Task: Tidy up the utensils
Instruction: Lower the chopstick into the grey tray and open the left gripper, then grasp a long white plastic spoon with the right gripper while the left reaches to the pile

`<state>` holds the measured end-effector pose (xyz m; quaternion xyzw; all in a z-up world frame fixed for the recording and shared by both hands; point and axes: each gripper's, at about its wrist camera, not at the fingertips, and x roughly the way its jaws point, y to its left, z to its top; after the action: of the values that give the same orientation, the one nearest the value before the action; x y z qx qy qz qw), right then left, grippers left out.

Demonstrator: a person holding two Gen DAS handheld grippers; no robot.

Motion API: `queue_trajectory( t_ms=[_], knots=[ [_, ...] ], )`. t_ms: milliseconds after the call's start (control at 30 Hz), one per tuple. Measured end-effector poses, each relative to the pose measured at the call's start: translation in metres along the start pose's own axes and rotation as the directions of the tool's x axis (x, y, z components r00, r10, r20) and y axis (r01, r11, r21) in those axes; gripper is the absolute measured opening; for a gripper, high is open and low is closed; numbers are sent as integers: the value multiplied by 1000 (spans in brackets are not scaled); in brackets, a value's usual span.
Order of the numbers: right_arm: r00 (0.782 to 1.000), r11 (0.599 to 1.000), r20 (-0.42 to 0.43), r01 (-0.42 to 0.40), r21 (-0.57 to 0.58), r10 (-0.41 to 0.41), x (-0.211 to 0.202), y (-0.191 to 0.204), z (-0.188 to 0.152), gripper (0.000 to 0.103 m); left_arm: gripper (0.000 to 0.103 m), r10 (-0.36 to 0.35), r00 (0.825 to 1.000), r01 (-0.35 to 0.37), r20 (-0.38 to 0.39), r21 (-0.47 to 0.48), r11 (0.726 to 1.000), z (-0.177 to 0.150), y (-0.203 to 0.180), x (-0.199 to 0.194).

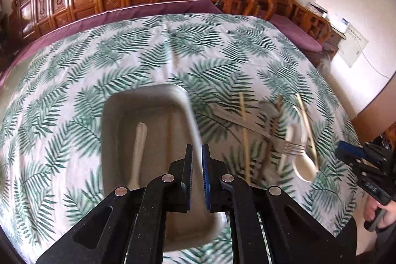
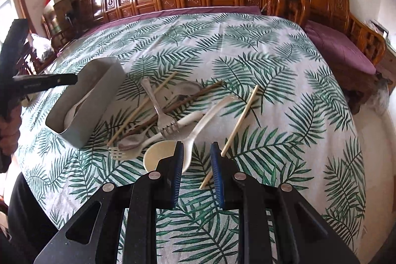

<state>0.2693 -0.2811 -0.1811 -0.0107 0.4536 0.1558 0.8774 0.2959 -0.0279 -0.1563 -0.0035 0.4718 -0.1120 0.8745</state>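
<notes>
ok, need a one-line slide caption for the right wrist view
Right tool, partly open and empty, above a utensil pile and lone chopstick on leaf-print cloth; grey tray left.

The utensil pile [image 1: 279, 137] is smeared by motion blur in the left wrist view, so single pieces are hardly told apart. The tray [image 2: 81, 100] interior is largely screened by its own wall. The chopstick [image 2: 237, 123] is partly covered by a gripper finger.
</notes>
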Motion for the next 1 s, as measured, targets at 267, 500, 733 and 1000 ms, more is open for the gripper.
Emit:
queue_trajectory(
  t_ms=[267,500,733,1000],
  knots=[
    [999,1000,-31,-27,-3,27,19,6,-8,25,6,-27,999,27,-23,13,1000,-10,-26,9],
    [998,999,-42,-46,-5,46,37,9,-6,33,9,-32,999,33,-38,26,999,-13,-42,17],
    [998,997,-38,-56,51,58,53,-4,5,33,15,-43,998,44,-37,24,999,-15,-53,20],
    [995,994,-61,-73,81,78,73,-7,11,33,15,-32,998,34,-61,31,999,-24,-62,26]
  ],
)
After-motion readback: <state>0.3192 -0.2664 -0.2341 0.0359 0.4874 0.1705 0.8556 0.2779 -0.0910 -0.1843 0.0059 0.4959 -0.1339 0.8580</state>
